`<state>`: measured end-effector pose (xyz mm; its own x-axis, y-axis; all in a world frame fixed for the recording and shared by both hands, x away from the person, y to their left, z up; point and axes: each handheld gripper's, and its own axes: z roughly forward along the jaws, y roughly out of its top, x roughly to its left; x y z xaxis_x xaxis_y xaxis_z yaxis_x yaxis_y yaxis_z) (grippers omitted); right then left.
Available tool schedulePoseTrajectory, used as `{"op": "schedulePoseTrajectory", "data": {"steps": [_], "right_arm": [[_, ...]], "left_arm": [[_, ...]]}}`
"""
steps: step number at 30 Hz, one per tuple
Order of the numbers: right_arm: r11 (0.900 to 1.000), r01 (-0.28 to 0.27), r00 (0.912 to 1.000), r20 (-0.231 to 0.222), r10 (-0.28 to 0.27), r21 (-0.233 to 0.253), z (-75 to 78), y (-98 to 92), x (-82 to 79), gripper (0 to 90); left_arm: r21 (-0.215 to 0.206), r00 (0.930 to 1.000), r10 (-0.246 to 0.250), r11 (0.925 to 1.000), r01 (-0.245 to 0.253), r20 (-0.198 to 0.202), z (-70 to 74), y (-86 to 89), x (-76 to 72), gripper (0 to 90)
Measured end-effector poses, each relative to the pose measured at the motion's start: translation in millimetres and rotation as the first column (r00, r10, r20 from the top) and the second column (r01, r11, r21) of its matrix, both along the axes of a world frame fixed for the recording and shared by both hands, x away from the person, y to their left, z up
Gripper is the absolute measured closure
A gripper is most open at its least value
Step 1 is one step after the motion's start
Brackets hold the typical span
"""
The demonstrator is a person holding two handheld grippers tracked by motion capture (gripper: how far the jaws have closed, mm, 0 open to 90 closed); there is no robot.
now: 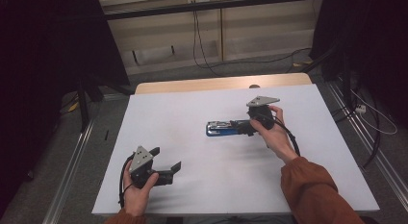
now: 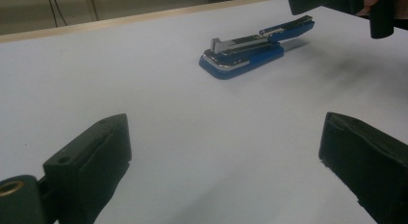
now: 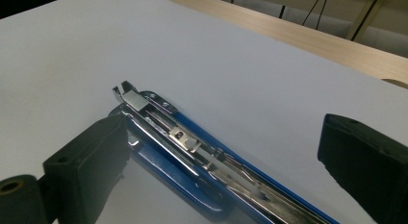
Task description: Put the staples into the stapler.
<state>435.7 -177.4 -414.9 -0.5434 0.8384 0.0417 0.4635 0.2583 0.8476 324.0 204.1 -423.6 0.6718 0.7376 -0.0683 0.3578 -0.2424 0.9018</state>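
Observation:
A blue stapler with its metal staple channel exposed lies flat near the middle of the white table. My right gripper is at the stapler's right end, pointing left. In the right gripper view its jaws stand wide open on either side of the stapler, and I cannot tell whether they touch it; the right gripper holds nothing. My left gripper rests open near the front left of the table. In its own view the left gripper has bare table between its jaws, with the stapler farther off.
A wooden strip runs along the table's far edge. Beyond it, cables trail over the floor. Metal rails run along the floor on both sides, and dark curtains hang left and right.

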Motion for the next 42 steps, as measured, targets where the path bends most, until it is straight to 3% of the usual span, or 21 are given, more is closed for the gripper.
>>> {"op": "schedulePoseTrajectory", "data": {"steps": [13, 20, 34, 42], "right_arm": [[0.997, 0.079, 0.9957, 0.048, -0.080, 0.024, -5.1, -17.8, -15.0, 3.3], [0.997, 0.070, 0.9920, 0.102, -0.074, 0.043, -4.4, -24.9, -25.0, 4.1], [0.995, 0.098, 0.9908, 0.091, -0.100, 0.032, -11.3, -35.7, -47.0, 3.9], [0.993, 0.115, 0.9852, 0.123, -0.120, 0.040, -10.0, -45.1, -55.0, 3.5]], "left_arm": [[0.007, 0.9997, 0.017, 0.9998, -0.016, -0.020, -4.1, 2.5, 2.0, 4.4], [0.003, 0.9996, 0.025, 0.9997, -0.025, -0.010, -3.2, 4.4, -0.7, 4.4], [0.011, 0.9996, 0.026, 0.9996, -0.026, -0.008, -2.1, 4.4, -0.3, 4.7], [-0.002, 0.9991, 0.039, 0.9992, -0.039, -0.018, -1.7, 4.2, 1.3, 4.7]]}}
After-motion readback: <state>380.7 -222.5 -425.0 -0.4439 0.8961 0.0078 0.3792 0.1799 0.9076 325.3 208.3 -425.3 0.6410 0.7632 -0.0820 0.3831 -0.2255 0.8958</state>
